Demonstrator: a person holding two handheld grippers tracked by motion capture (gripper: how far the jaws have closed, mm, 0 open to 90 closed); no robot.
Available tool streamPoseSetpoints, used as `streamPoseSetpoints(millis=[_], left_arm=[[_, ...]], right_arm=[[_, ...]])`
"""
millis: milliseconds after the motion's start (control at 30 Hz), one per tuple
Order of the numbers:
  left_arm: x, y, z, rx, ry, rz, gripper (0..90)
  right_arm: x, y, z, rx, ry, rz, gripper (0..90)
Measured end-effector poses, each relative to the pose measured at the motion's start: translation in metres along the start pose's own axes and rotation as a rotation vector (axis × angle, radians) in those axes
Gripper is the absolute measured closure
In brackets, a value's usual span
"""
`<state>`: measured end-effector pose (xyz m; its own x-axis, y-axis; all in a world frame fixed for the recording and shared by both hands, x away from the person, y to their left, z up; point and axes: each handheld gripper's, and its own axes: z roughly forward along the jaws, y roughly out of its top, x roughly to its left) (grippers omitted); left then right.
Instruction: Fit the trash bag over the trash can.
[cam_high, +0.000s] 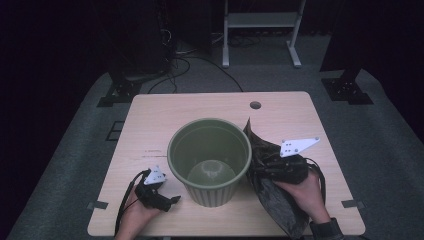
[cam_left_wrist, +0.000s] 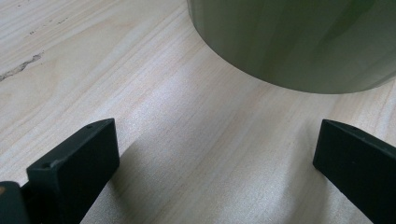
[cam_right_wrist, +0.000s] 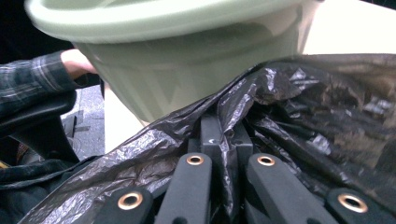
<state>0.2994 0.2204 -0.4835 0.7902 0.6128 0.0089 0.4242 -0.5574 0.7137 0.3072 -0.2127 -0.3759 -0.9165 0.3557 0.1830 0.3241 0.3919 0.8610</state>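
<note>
The green bin (cam_high: 210, 160) stands mid-bench, unlined. The black bin bag (cam_high: 272, 195) hangs beside its right wall, pinched in the right gripper (cam_right_wrist: 227, 140); lining seems barely begun. Left gripper (cam_left_wrist: 215, 158) rests spread, empty.

Green bin (cam_high: 209, 161) is seen upright mid-table (cam_high: 220, 105). Black bag (cam_high: 272, 200) is held by R gripper (cam_high: 267, 167) beside bin's right. L gripper (cam_high: 167, 201) is rested near bin's left.
</note>
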Motion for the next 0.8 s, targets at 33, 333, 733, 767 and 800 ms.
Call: streamPoseSetpoints(millis=[33,333,733,767,800], left_arm=[[0.0,0.0,0.0,0.0,0.0,0.0,0.0],[0.0,0.0,0.0,0.002,0.0,0.003,0.0],[0.0,0.0,0.0,0.002,0.0,0.003,0.0],[0.0,0.0,0.0,0.002,0.0,0.003,0.0],[0.0,0.0,0.0,0.002,0.0,0.003,0.0]], right_arm=[[0.002,0.003,-0.003,-0.002,0.002,-0.009,89.3],[0.015,0.025,-0.024,-0.027,0.061,-0.062,89.2],[0.026,0.057,-0.032,-0.046,0.098,-0.126,89.2],[0.028,0.061,-0.032,-0.047,0.101,-0.133,89.2],[0.029,0.064,-0.031,-0.049,0.106,-0.14,89.1]])
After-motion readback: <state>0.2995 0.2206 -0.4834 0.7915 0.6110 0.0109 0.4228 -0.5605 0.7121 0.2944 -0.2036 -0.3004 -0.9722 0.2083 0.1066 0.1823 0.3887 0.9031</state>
